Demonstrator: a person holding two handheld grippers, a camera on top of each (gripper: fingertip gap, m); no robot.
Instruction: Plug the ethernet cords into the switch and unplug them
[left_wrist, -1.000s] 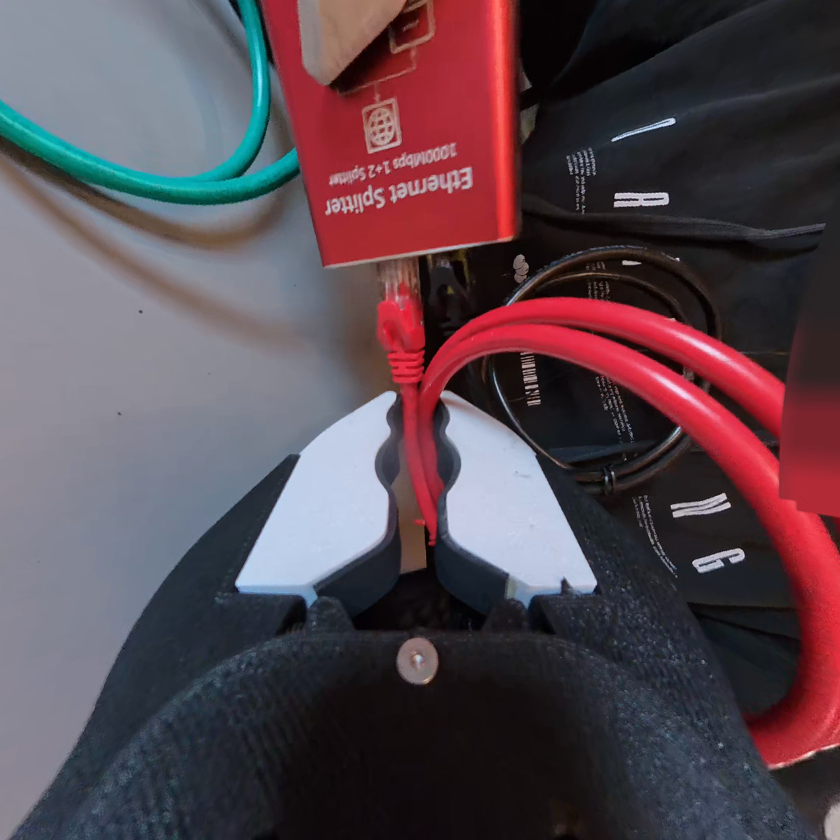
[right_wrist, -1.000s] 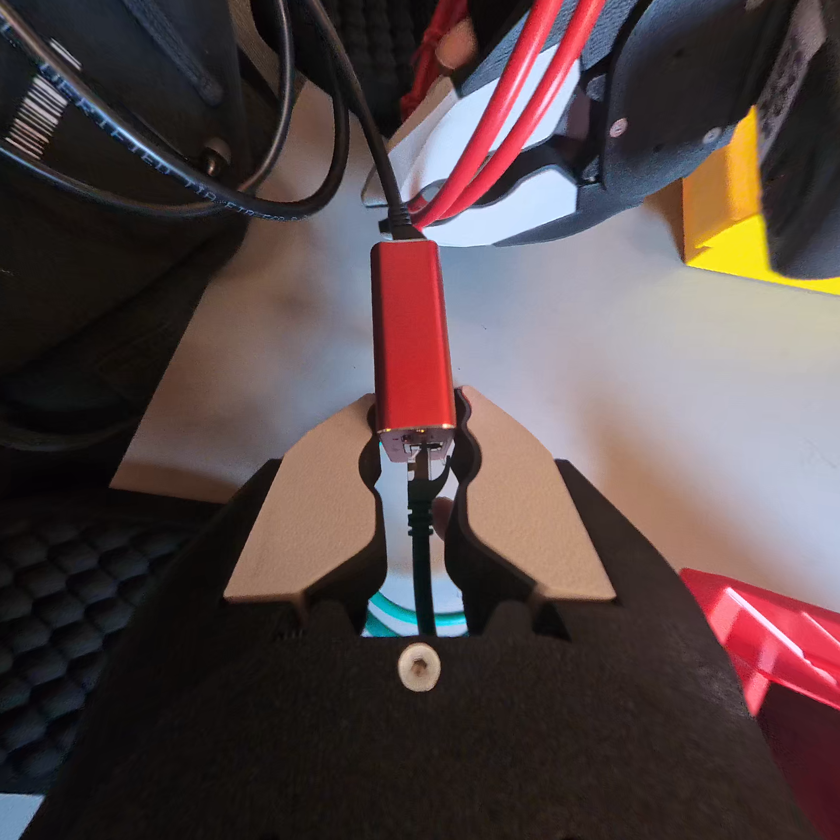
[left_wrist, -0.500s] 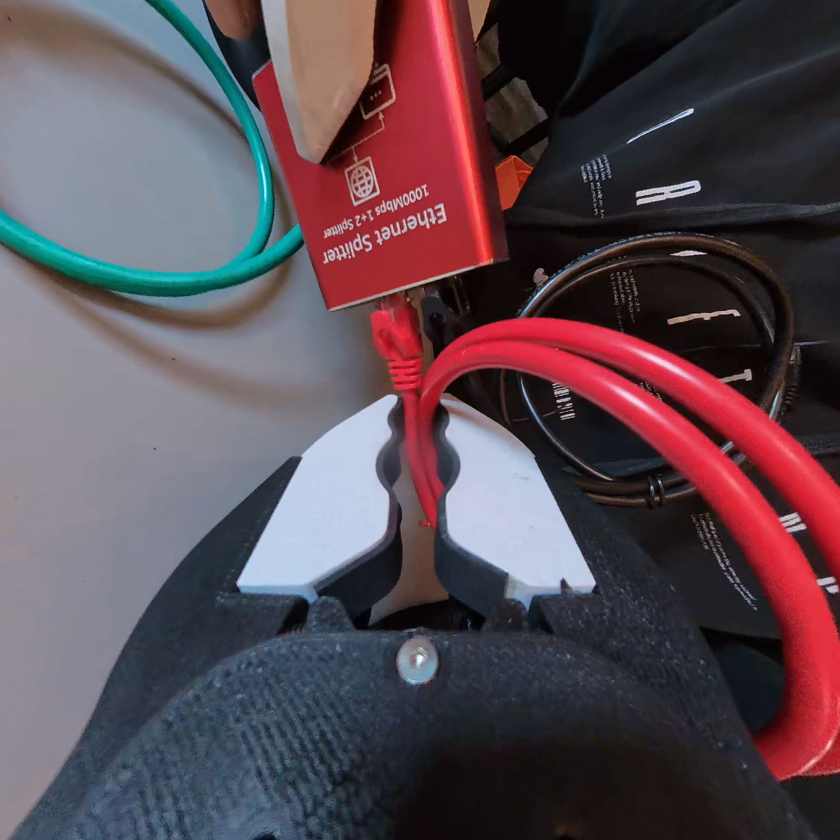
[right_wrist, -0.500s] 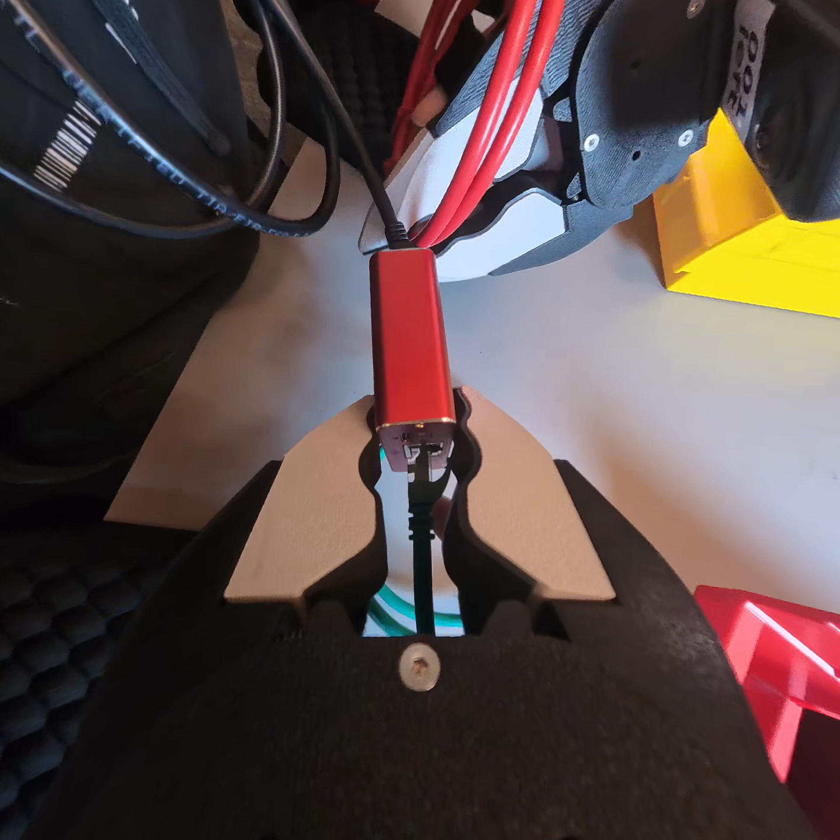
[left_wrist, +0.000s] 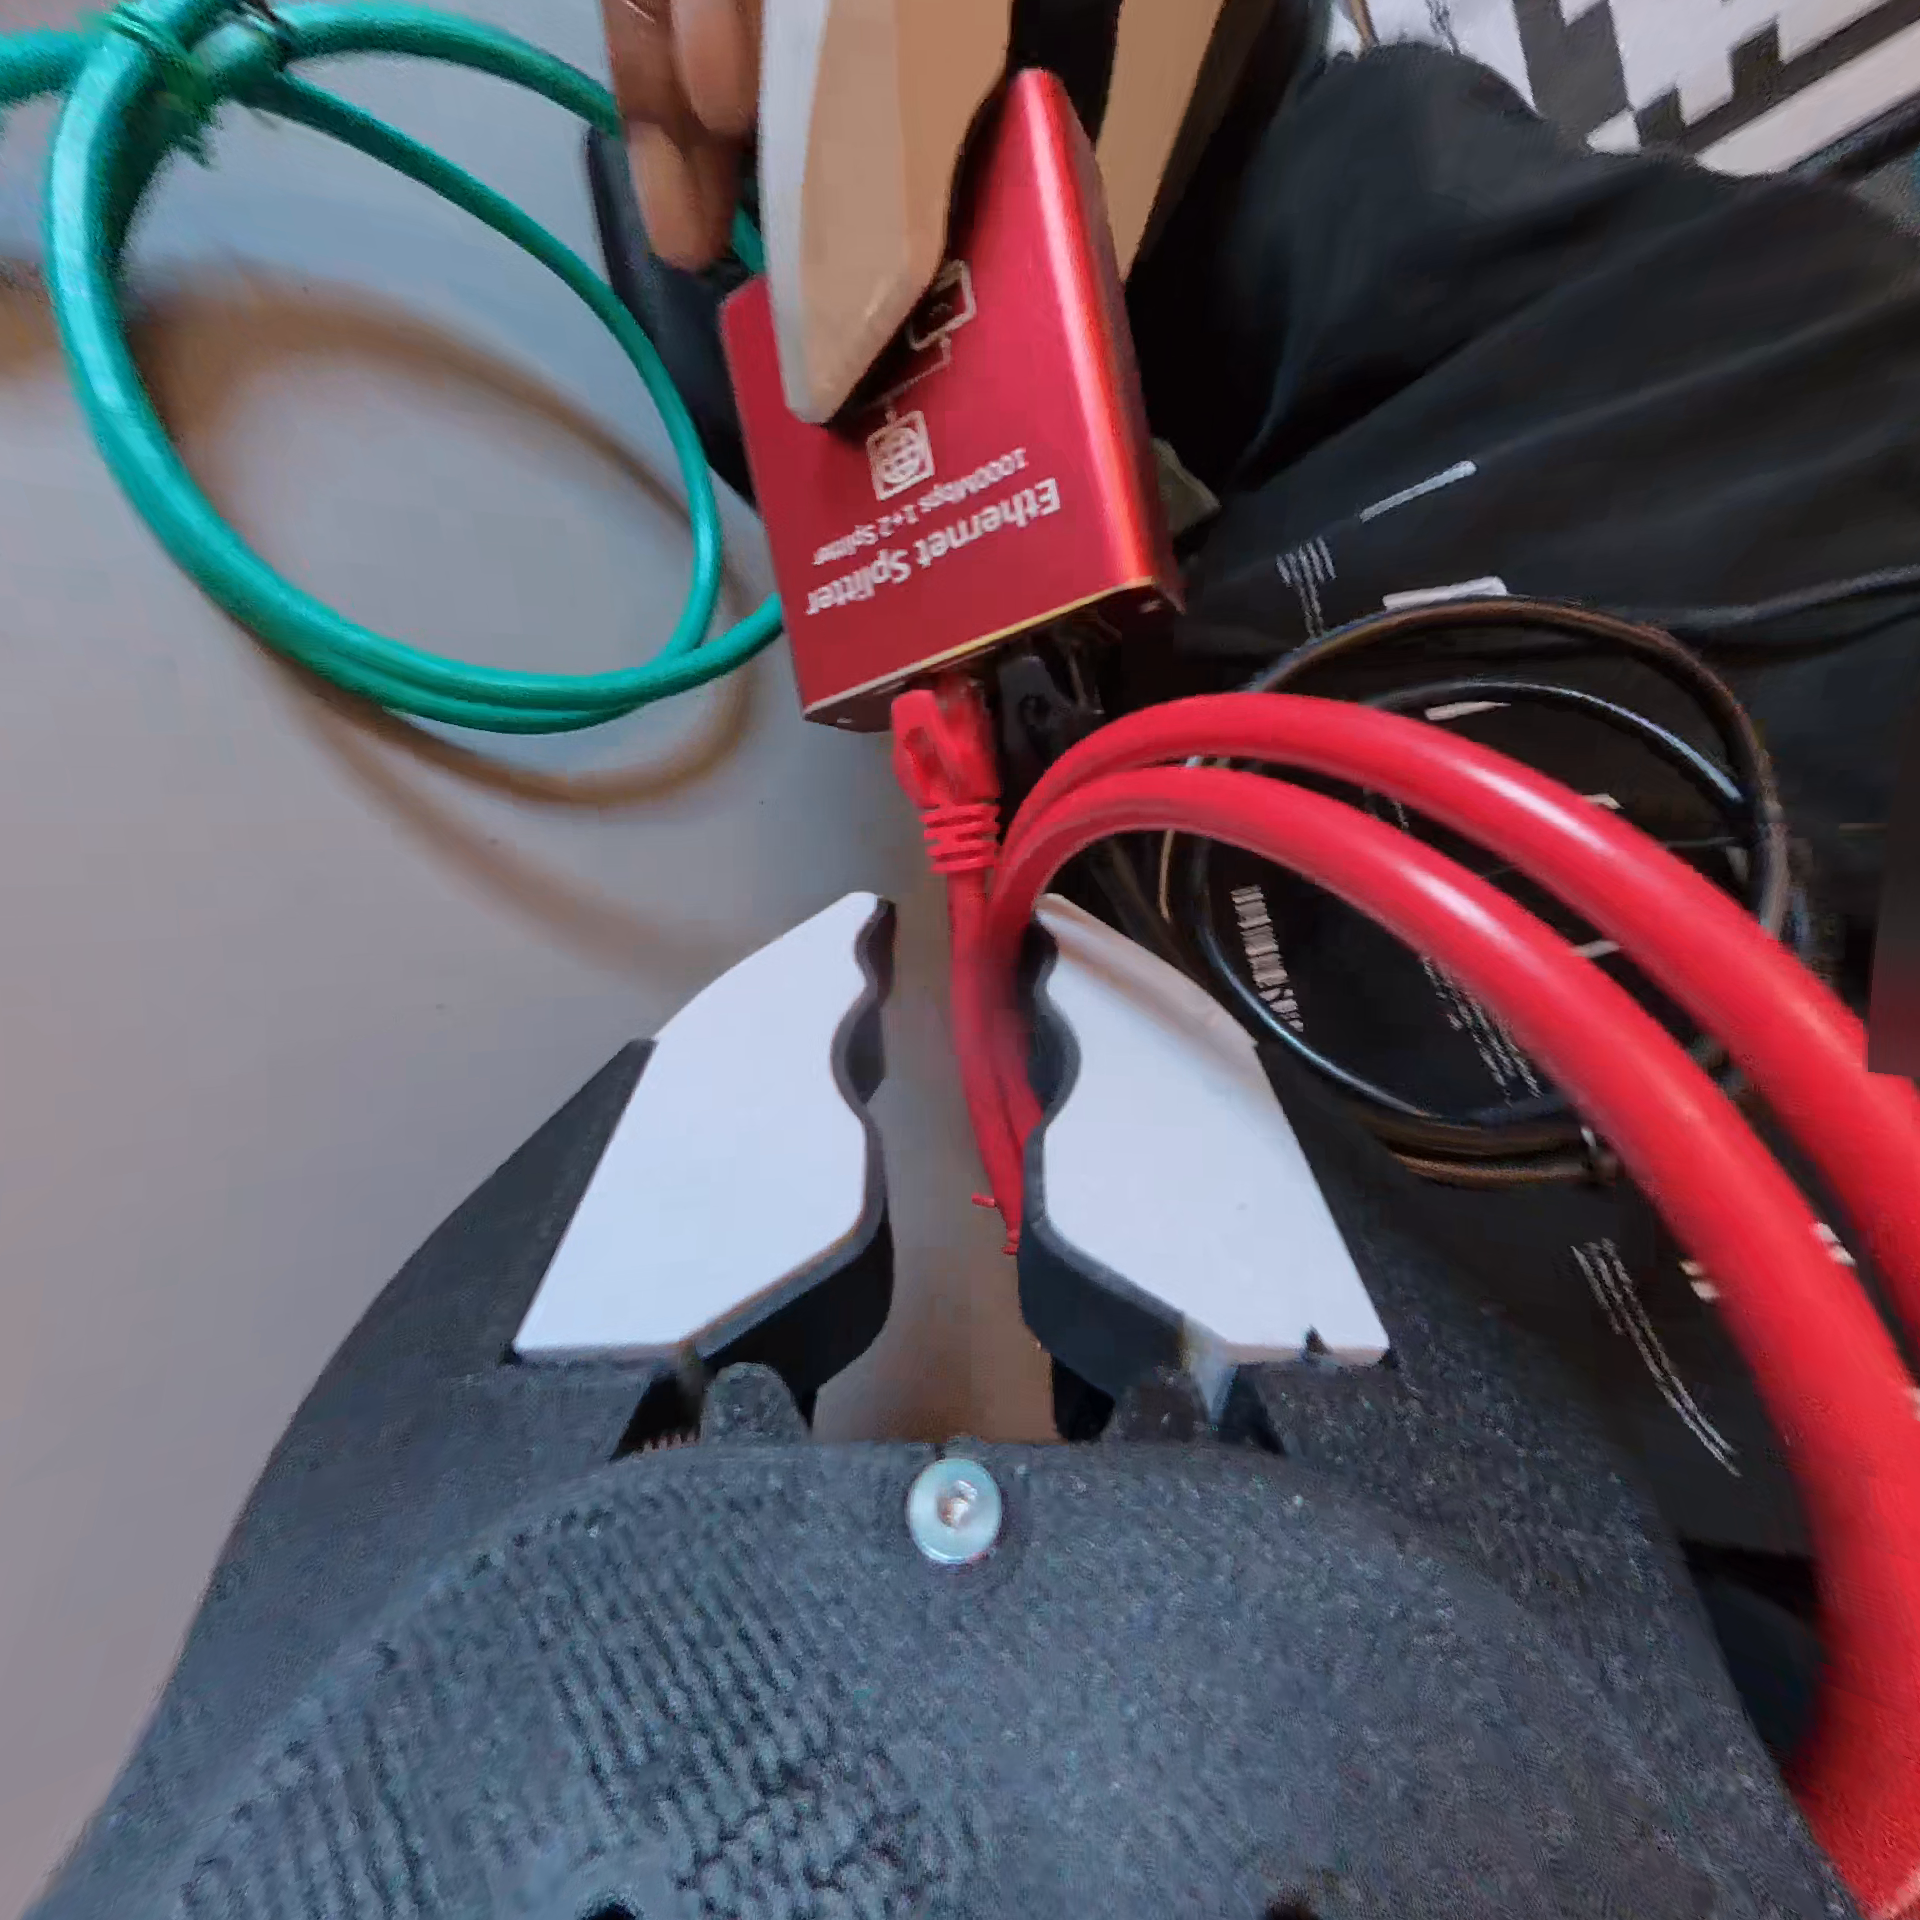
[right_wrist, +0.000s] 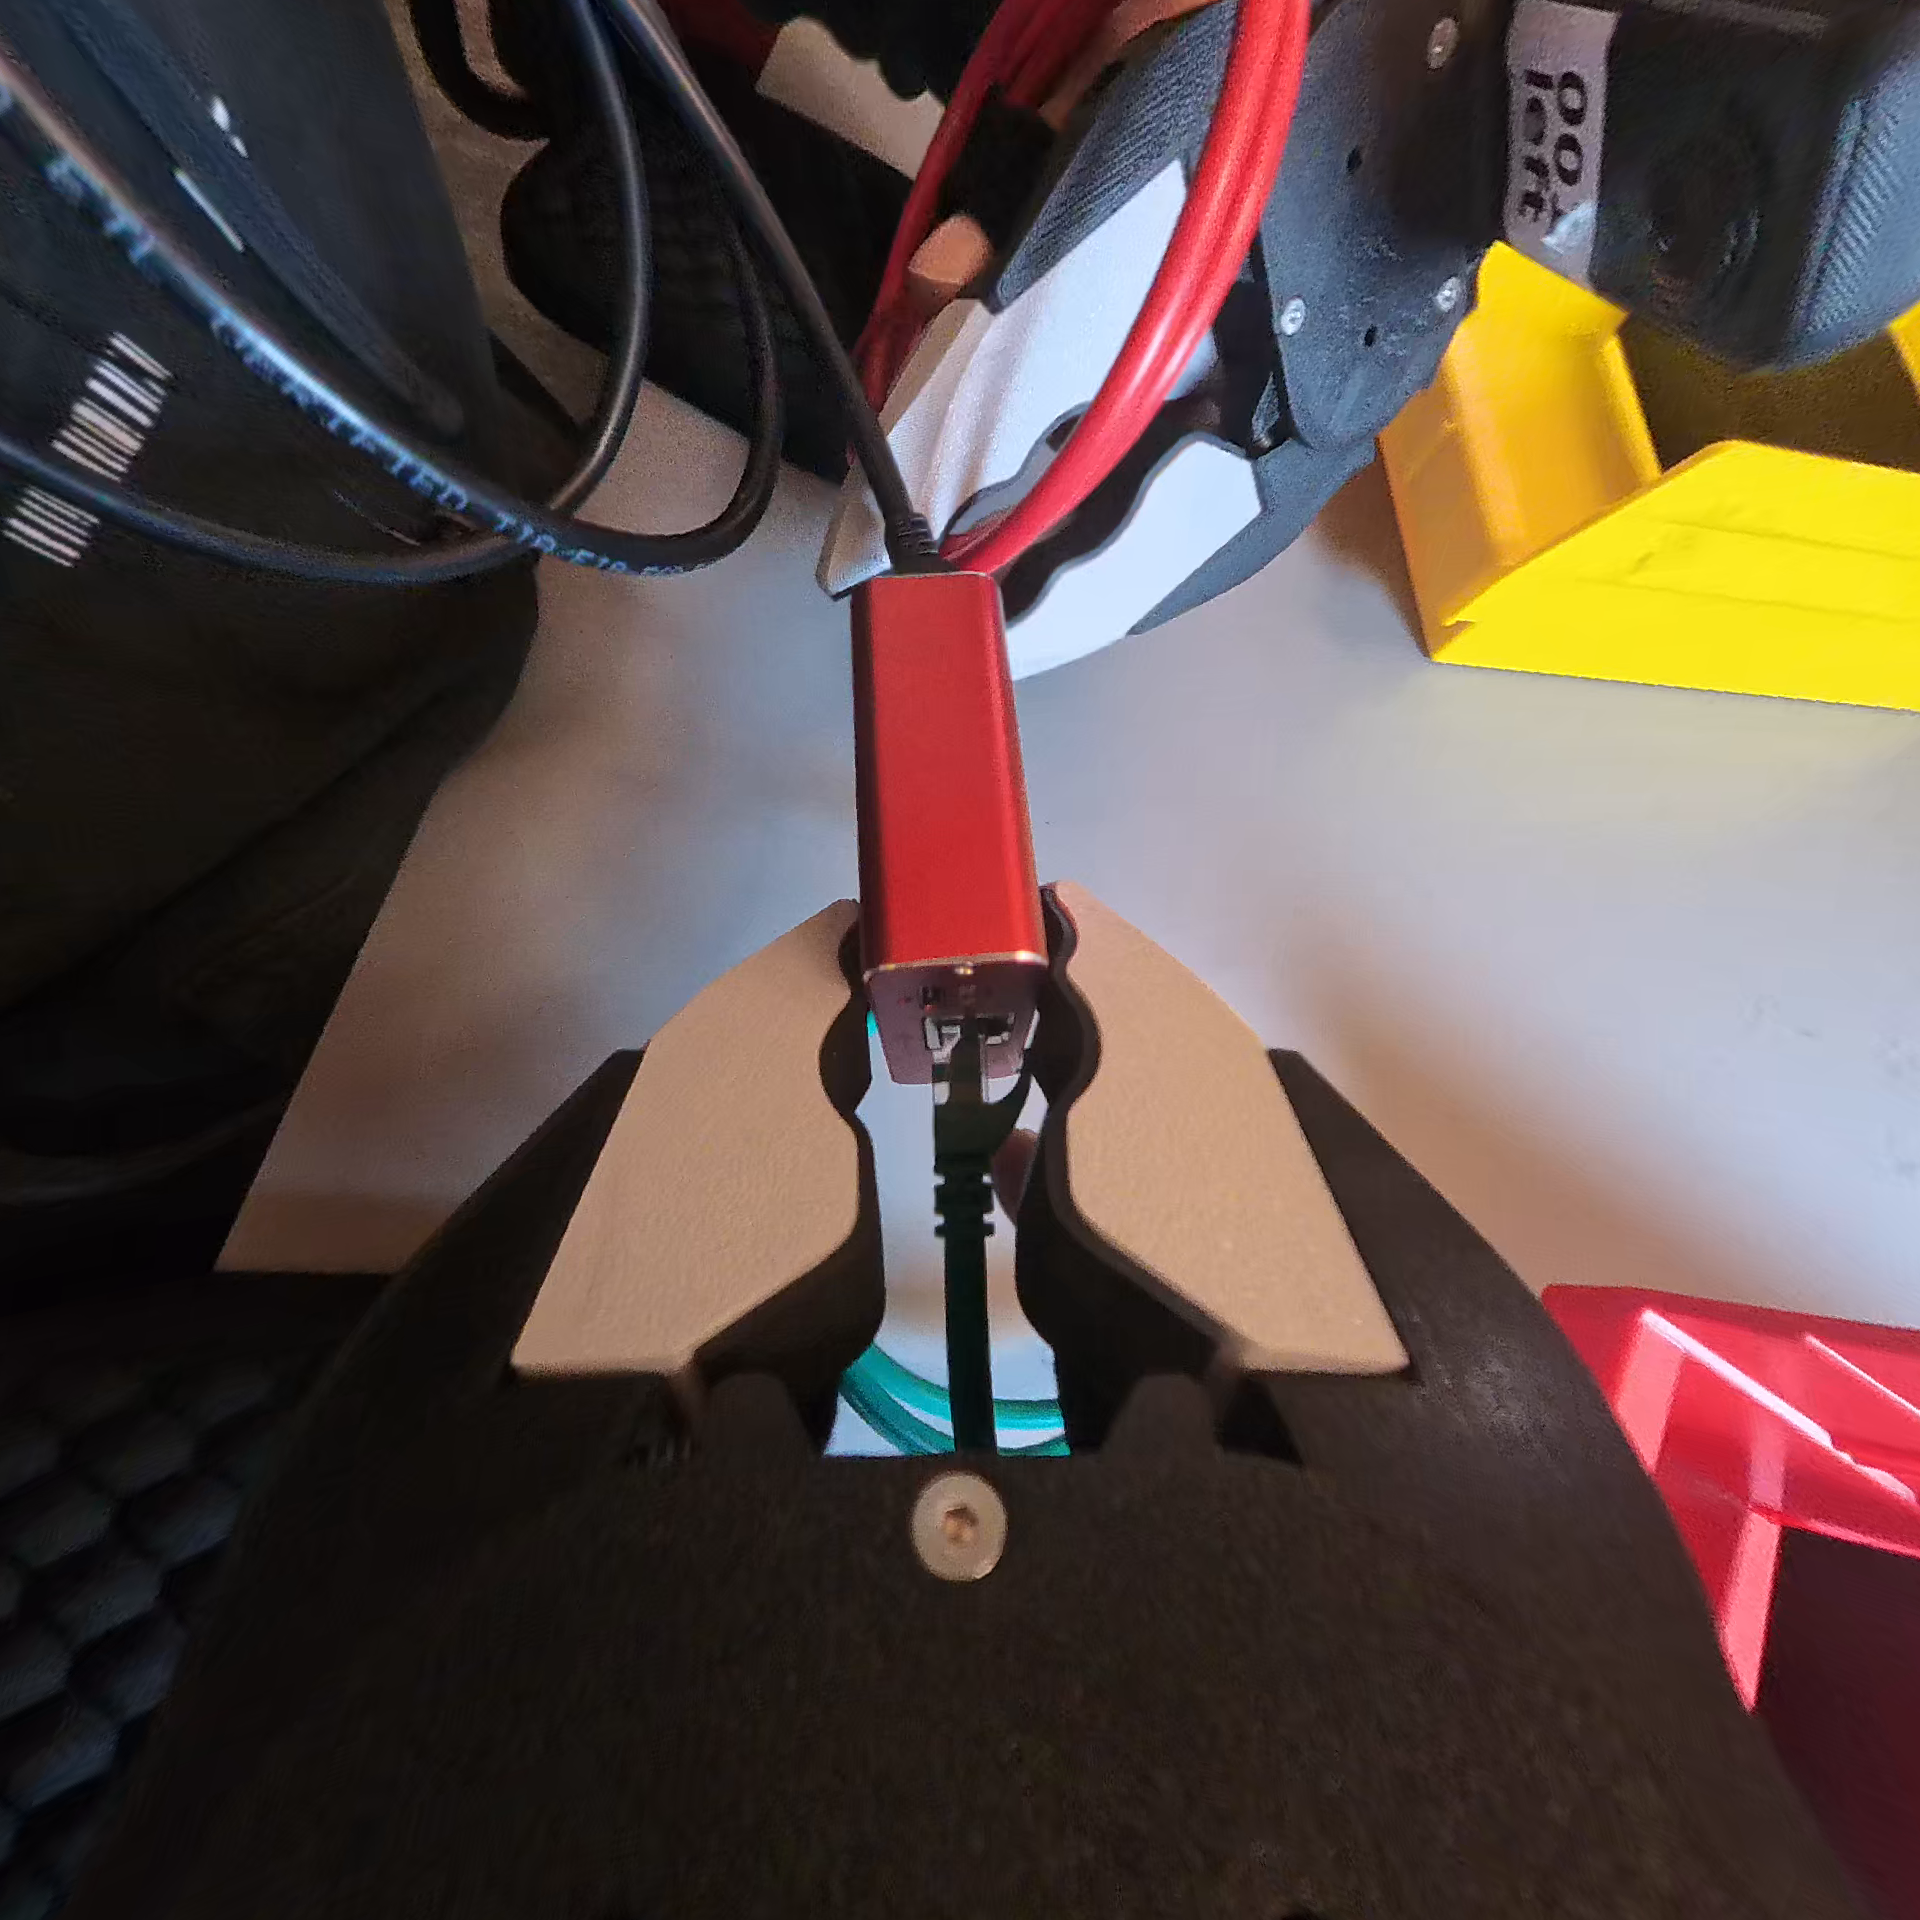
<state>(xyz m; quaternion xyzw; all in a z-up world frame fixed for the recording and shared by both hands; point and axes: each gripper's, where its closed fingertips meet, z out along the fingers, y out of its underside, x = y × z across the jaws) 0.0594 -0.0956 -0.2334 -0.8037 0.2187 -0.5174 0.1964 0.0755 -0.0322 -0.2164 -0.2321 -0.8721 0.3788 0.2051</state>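
The red metal switch (left_wrist: 956, 499) is held edge-up above the grey table, and my right gripper (right_wrist: 948, 909) is shut on its near end (right_wrist: 940, 769). A green cord's plug (right_wrist: 964, 1143) sits in that near end; its green loops (left_wrist: 416, 686) lie on the table. The red cord's plug (left_wrist: 940, 758) sits in the switch's far port. My left gripper (left_wrist: 961, 914) is open just behind that plug. The red cord (left_wrist: 1455, 831) rests against its right finger only and loops off to the right. The left gripper also shows in the right wrist view (right_wrist: 1039, 499).
A coiled black cable (left_wrist: 1475, 1153) lies on a black bag (left_wrist: 1558, 312) right of the switch; one black lead (right_wrist: 727, 208) runs into the switch's far end. A yellow bin (right_wrist: 1662, 561) stands at the back right, a red bin (right_wrist: 1766, 1455) at the near right. Across from one pair of fingers to the other is roughly 7 centimetres.
The red plug went fully into the switch. My left gripper then opened off the red cord. The switch tilted and moved a little away from the left gripper.
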